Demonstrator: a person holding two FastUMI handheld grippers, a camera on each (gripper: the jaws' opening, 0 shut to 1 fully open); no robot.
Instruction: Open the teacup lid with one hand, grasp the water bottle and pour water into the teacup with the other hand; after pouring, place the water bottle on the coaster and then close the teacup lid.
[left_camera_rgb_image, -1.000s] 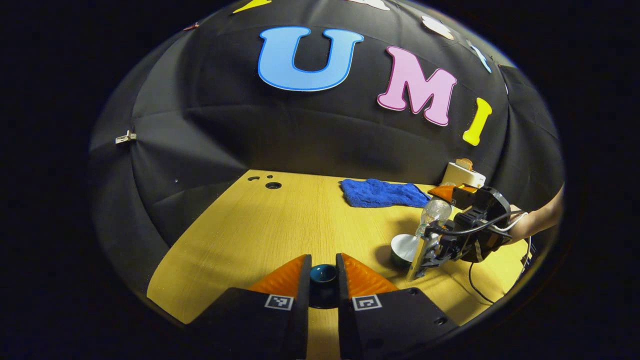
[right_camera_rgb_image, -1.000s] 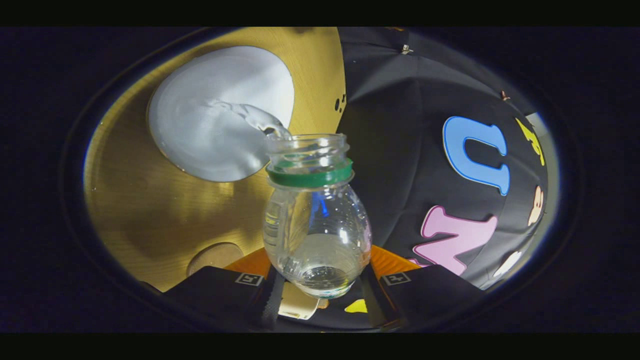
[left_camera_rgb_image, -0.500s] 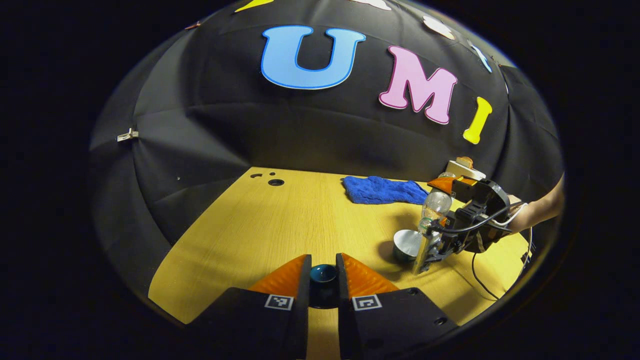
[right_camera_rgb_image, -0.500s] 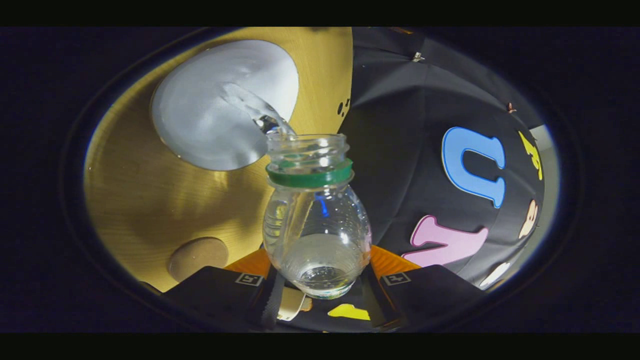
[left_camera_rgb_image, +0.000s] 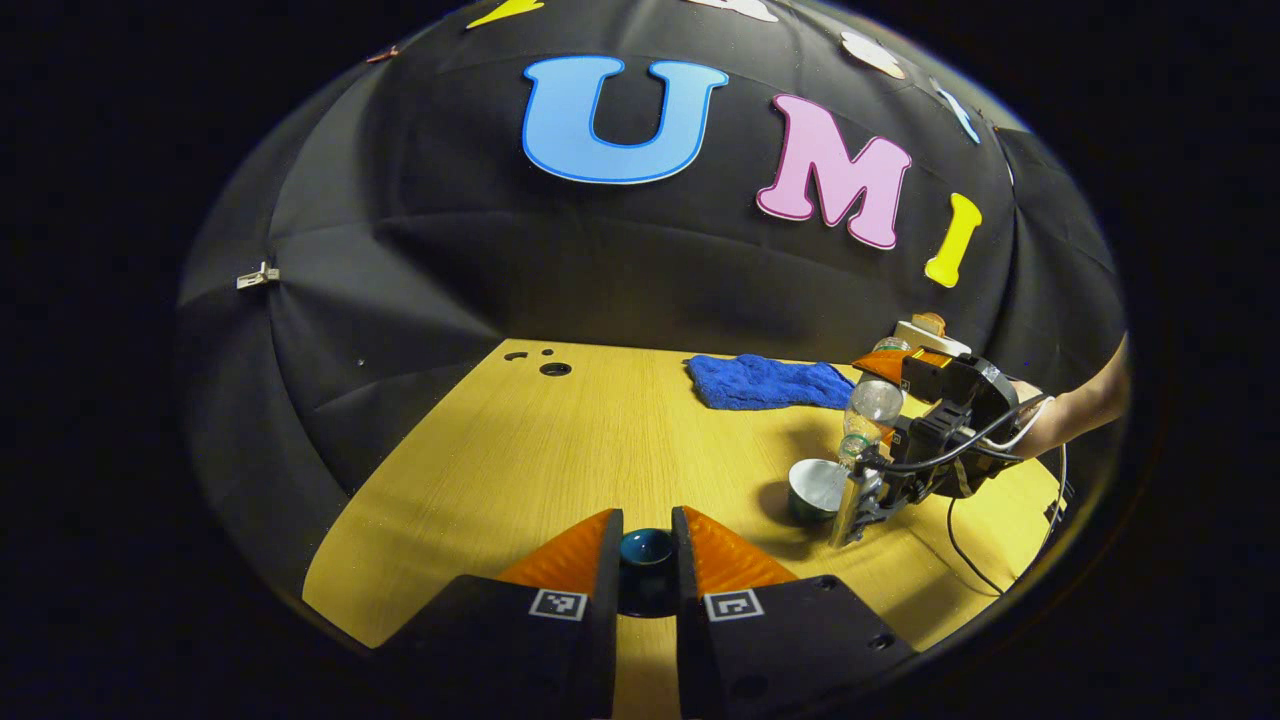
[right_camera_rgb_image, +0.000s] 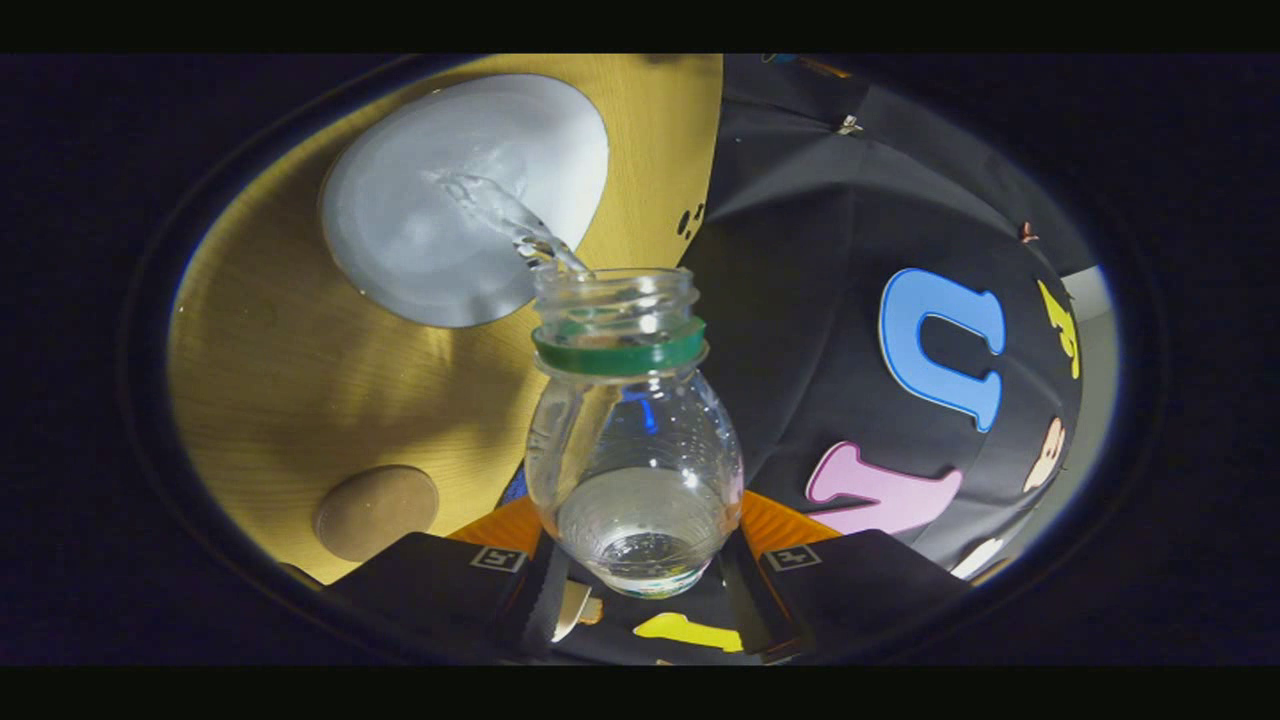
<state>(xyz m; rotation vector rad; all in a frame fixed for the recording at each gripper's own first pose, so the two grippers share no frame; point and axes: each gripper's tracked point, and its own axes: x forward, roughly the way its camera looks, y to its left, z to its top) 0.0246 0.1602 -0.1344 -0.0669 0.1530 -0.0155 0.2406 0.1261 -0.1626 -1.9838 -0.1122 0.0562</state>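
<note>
Right gripper (right_camera_rgb_image: 640, 560) clamped on water bottle (right_camera_rgb_image: 632, 470), neck tipped down toward teacup (right_camera_rgb_image: 465, 200), stream falling in; coaster (right_camera_rgb_image: 375, 512) near, beside the fingers. Left gripper (left_camera_rgb_image: 646, 560) pinching teacup lid (left_camera_rgb_image: 646, 548), well left of teacup (left_camera_rgb_image: 815, 488). Since a second ago, coaster further into sight, less water left.

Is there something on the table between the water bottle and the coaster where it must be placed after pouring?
Nothing visible. In the right gripper view, only bare table lies between the tilted water bottle, pouring into the teacup, and the coaster.
</note>
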